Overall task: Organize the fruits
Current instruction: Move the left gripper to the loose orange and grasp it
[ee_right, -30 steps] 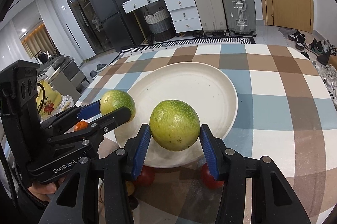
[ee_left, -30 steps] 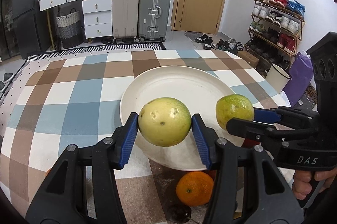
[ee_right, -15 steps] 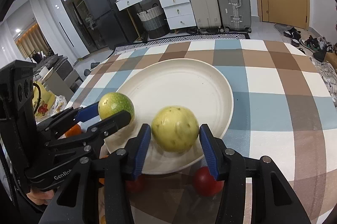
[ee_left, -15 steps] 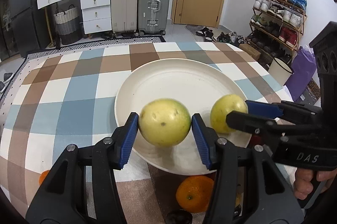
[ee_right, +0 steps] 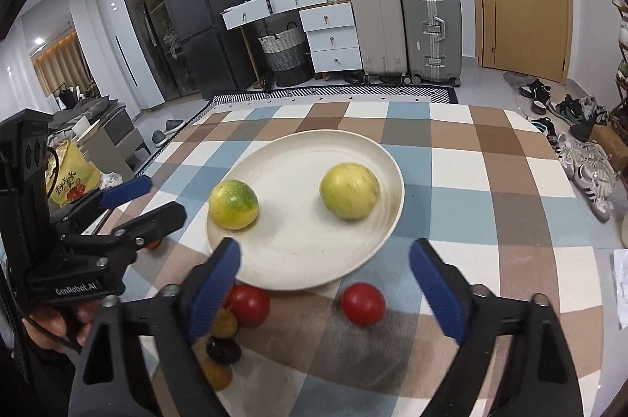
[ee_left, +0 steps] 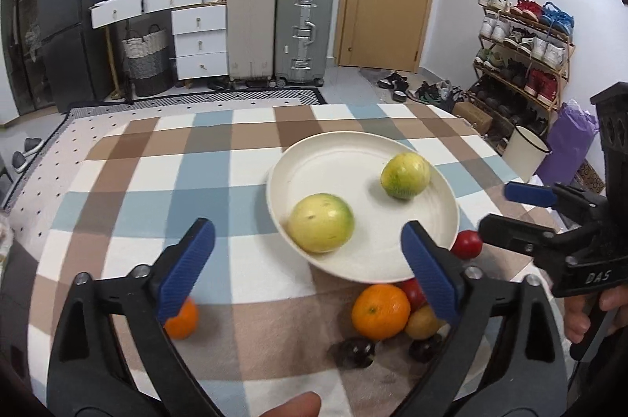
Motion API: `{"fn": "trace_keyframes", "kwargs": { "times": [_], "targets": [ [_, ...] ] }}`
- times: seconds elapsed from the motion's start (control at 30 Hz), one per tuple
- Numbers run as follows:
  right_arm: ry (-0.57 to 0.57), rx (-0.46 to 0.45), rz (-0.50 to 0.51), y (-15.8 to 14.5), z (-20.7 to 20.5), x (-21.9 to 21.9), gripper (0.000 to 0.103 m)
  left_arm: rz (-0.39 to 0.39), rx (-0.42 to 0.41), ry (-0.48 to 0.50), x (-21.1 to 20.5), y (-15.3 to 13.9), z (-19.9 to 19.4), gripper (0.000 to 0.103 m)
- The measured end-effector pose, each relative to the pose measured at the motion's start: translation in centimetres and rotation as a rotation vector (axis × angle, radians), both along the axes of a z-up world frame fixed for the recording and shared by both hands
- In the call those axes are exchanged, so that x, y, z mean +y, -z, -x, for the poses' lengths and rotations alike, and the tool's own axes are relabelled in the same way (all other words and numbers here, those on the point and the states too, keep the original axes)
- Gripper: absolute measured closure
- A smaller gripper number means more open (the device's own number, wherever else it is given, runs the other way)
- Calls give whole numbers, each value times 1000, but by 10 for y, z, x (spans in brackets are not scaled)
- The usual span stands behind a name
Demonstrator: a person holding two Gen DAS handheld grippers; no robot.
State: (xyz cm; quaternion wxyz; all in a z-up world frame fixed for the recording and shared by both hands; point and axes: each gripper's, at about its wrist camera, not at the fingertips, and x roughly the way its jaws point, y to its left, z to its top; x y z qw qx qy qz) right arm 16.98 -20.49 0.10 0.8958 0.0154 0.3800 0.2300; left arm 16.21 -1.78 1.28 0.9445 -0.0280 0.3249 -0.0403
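Cream plate (ee_left: 443, 252) on checked worktop (ee_left: 157, 189), ahead of both claws

Left claw (ee_left: 308, 268): jaws spread wide, just been opening, nothing clamped; blue pads (ee_left: 187, 266) clear of all fruit. Yellow-green fruit (ee_left: 321, 228) resting on plate just ahead of the gap between the jaws, not touched by either pad. Second green fruit (ee_left: 405, 175) further ahead and to the right, also on plate, apart from the first

Right claw (ee_right: 325, 287): jaws likewise spread wide, just been opening, empty. Same two fruits seen ahead of it on plate (ee_right: 306, 260): greener one (ee_right: 233, 204) ahead-left, yellower one (ee_right: 349, 190) ahead, slightly right. Neither in contact with the pads

Off the plate, on worktop, near side:
- large orange (ee_left: 380, 311) just below left claw's right finger, touching a small yellow fruit (ee_left: 423, 326) and a red one behind it
- smaller orange (ee_left: 181, 319) partly hidden behind left claw's left pad
- red tomato (ee_right: 363, 304) between right claw's fingers, near plate rim
- second red tomato (ee_right: 249, 305) beside right claw's left pad
- dark round fruits (ee_left: 357, 352) nearest the camera

Bare fingertip visible at bottom edge of left view
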Motion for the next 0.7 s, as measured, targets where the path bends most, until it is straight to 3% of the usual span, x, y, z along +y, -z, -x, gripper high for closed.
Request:
{"fn": "trace_keyframes", "kwargs": {
  "times": [0.1,0.33,0.7],
  "targets": [
    [7,-13,17,-2,11,-2,1,-7,-10,-20,8,-4,18,1],
    [16,-1,4,-4,28,-9,0,5,0,-49,27,-8,56,1],
    [26,24,18,3,43,-18,0,14,24,-101,49,-5,81,1]
  ]
}}
